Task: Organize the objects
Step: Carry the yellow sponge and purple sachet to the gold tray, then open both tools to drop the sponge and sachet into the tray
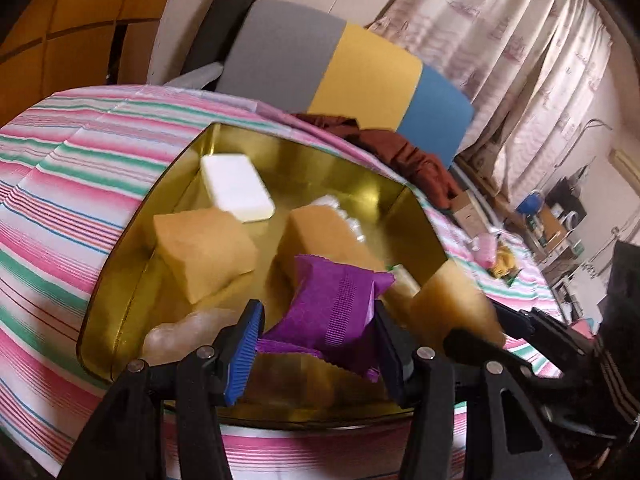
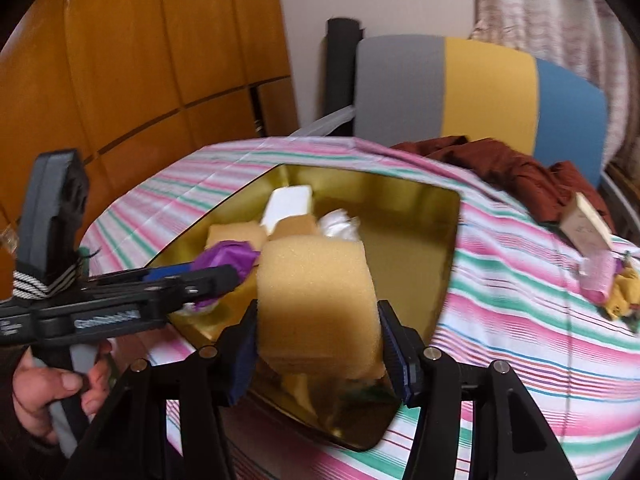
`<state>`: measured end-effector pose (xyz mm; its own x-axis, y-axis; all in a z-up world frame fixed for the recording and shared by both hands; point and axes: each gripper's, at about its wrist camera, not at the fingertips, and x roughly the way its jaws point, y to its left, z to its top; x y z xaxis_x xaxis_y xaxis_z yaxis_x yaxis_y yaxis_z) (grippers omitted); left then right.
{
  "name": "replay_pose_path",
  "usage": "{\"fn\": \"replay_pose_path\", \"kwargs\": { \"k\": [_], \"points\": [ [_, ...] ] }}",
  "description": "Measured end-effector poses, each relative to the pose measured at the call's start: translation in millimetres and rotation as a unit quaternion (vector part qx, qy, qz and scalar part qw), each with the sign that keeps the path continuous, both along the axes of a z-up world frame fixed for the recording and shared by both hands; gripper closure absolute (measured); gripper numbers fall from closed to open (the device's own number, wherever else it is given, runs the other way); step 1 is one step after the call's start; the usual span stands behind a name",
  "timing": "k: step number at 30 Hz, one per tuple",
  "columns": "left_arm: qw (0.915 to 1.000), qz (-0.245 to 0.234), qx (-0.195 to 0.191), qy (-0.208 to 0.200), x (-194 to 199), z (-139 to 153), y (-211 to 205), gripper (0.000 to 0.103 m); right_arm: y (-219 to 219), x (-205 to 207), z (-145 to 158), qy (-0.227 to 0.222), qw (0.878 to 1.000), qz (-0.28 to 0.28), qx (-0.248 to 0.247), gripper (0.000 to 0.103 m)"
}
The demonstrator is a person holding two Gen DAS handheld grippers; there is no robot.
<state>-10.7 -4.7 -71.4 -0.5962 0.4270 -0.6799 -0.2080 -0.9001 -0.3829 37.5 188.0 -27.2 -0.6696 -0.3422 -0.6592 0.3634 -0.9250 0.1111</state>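
I am looking first at what is hard to read. In the left wrist view a pale translucent lump (image 1: 188, 332) is sitting at the near corner of the gold tin (image 1: 120, 300), partly hidden behind my left tool (image 1: 318, 346), and I cannot tell what it is. A white crinkled wrapper (image 1: 344, 216) is peeking out from behind a sponge block (image 1: 320, 232), mostly covered. In the right wrist view the whole frame is blurring, and the near end of the tin (image 2: 440, 264) is hiding behind the sponge I am carrying; something green and dark is showing under it, unreadable.

My left tool is closing narrowly on a purple packet (image 1: 336, 304), its pads pressing the packet's two sides, and it is hanging just above the near end of the tin. Beyond it, inside the tin, a second sponge block (image 1: 204, 252) and a white soap bar (image 1: 236, 188) are lying on the floor of it.

My right tool (image 2: 318, 350) is gripping a yellow sponge (image 2: 316, 304) between its pads, holding it over the tin's near half. The left tool (image 2: 192, 276) is reaching in from the side with the packet (image 2: 228, 260), close beside the sponge.

The tin is resting on a striped cloth (image 1: 60, 184) over the worktop; a brown garment (image 2: 500, 168) is lying at the far edge.
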Motion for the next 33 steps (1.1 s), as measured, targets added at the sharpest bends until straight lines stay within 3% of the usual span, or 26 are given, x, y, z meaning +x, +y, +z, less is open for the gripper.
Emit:
{"fn": "replay_pose_path", "kwargs": {
  "k": [2, 5, 13, 20, 33],
  "points": [
    [0.9998, 0.003, -0.014, -0.011, -3, -3, 3, 0.047, -6, -6, -5, -0.019, 1.000, 0.007, -0.003, 0.032],
    [0.9996, 0.013, -0.025, -0.007, 1, 2, 4, 0.046, -8, -5, -6, -0.021, 1.000, 0.008, -0.009, 0.023],
    [0.9982, 0.054, 0.006, 0.023, 5, 20, -11, 0.045, 15, 1, 0, -0.008, 0.999, -0.028, -0.033, 0.021],
    [0.9969, 0.072, 0.025, 0.015, 4, 22, -16, 0.045, 34, 1, 1, -0.012, 0.997, -0.056, -0.054, 0.021],
    [0.9998, 0.010, 0.012, 0.010, 10, 22, 22, 0.045, 60, 3, 5, 0.005, 0.993, -0.114, -0.042, 0.021]
  ]
}}
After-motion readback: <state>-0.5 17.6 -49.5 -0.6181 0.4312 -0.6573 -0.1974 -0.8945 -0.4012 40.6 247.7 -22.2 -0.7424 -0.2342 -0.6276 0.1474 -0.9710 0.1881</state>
